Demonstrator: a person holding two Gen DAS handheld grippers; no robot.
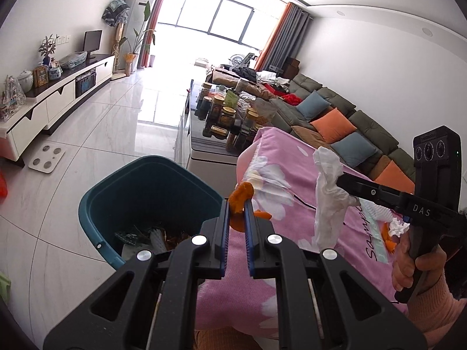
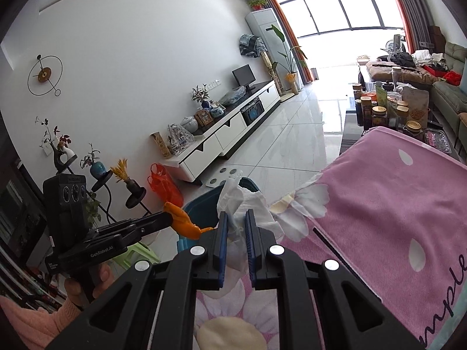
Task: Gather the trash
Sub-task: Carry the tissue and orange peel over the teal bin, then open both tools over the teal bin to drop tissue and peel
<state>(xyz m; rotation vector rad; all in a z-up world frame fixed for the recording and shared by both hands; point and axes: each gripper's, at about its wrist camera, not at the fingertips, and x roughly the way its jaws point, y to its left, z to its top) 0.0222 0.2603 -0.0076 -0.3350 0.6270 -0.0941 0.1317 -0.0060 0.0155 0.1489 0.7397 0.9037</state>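
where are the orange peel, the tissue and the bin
orange peel (image 1: pixel 240 195), left wrist view, its upper lobe above the jaws
tissue (image 1: pixel 328 186), left wrist view, its crumpled middle
bin (image 1: pixel 87 204), left wrist view, its left rim

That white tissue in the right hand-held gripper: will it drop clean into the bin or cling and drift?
The white tissue hangs crumpled and limp from the right hand-held gripper, so probably floppy and very light. It may drift or snag on the pads rather than fall straight into the teal bin.
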